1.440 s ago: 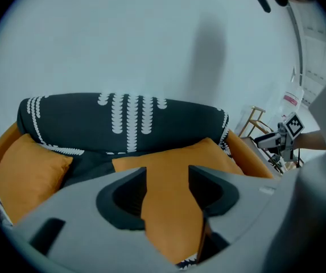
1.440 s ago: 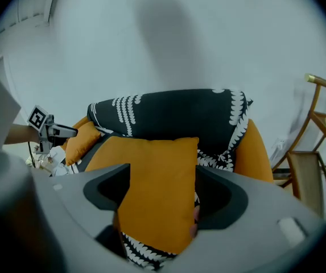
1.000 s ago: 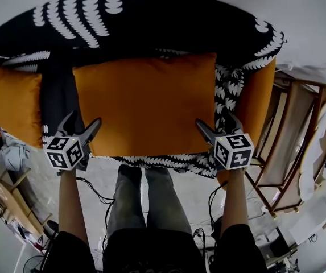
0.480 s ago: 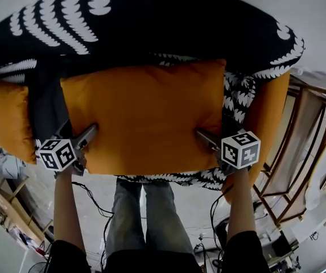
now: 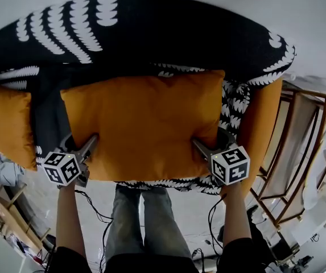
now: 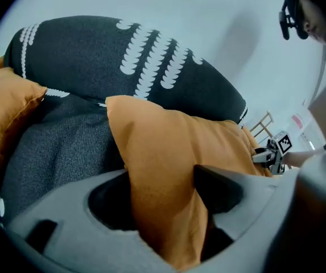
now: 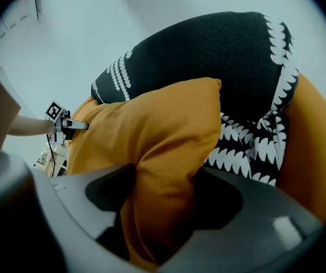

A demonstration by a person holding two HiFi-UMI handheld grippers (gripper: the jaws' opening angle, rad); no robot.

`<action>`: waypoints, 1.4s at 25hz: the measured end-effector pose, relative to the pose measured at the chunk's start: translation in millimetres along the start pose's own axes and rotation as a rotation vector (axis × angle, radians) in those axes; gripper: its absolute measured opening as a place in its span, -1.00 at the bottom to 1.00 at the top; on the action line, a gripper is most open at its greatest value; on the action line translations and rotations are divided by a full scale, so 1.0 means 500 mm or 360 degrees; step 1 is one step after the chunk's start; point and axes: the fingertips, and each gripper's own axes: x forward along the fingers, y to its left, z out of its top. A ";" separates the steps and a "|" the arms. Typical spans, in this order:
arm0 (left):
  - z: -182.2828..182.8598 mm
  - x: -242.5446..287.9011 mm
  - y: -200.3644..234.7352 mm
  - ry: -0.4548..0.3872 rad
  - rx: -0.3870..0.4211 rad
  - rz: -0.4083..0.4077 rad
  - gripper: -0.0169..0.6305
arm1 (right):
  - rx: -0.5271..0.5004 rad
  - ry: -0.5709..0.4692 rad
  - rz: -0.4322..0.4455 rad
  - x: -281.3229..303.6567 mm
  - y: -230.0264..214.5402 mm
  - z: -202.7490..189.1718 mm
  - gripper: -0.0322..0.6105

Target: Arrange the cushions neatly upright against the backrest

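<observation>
Left gripper (image 5: 87, 145) and right gripper (image 5: 200, 147): the jaws have just been closing, and each pair pinches a near corner of the middle orange cushion (image 5: 143, 124). The cushion slopes up over the sofa seat (image 6: 54, 152), its far edge by the patterned backrest (image 5: 151, 33). Left cushion (image 5: 6, 124) and right cushion (image 5: 262, 124) flank it.
</observation>
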 end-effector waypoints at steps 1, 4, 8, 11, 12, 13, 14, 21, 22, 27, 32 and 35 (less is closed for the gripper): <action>0.002 -0.008 -0.005 -0.0021 0.0018 0.0001 -0.01 | -0.0020 -0.0012 -0.0015 -0.007 0.007 0.002 0.14; 0.007 -0.044 -0.017 -0.0072 0.0073 -0.0014 -0.07 | -0.0065 -0.0042 -0.0063 -0.032 0.039 0.002 0.11; 0.047 -0.091 -0.038 -0.0186 0.0163 -0.0051 -0.11 | -0.0092 -0.0150 -0.0130 -0.073 0.071 0.017 0.09; 0.099 -0.122 -0.066 -0.0281 0.0264 -0.0071 -0.12 | -0.0106 -0.0254 -0.0202 -0.111 0.077 0.044 0.10; 0.120 -0.130 -0.078 -0.0309 0.0305 -0.0077 -0.12 | -0.0106 -0.0284 -0.0230 -0.124 0.075 0.055 0.10; 0.142 -0.136 -0.090 -0.0336 0.0343 -0.0083 -0.12 | -0.0105 -0.0310 -0.0257 -0.137 0.073 0.067 0.10; 0.163 -0.143 -0.104 -0.0361 0.0378 -0.0087 -0.12 | -0.0103 -0.0336 -0.0281 -0.151 0.070 0.078 0.10; 0.317 -0.177 -0.202 -0.0541 0.0593 -0.0123 -0.12 | -0.0102 -0.0543 -0.0397 -0.243 0.035 0.178 0.10; 0.335 -0.179 -0.214 -0.0563 0.0617 -0.0123 -0.12 | -0.0105 -0.0570 -0.0417 -0.253 0.028 0.191 0.10; 0.403 -0.175 -0.244 -0.0641 0.0686 -0.0107 -0.11 | -0.0113 -0.0659 -0.0458 -0.266 -0.007 0.245 0.10; 0.427 -0.135 -0.229 -0.0687 0.0685 -0.0066 -0.09 | -0.0116 -0.0683 -0.0503 -0.238 -0.041 0.264 0.12; 0.426 -0.088 -0.209 -0.0684 0.0673 -0.0027 -0.07 | -0.0091 -0.0645 -0.0554 -0.199 -0.075 0.257 0.15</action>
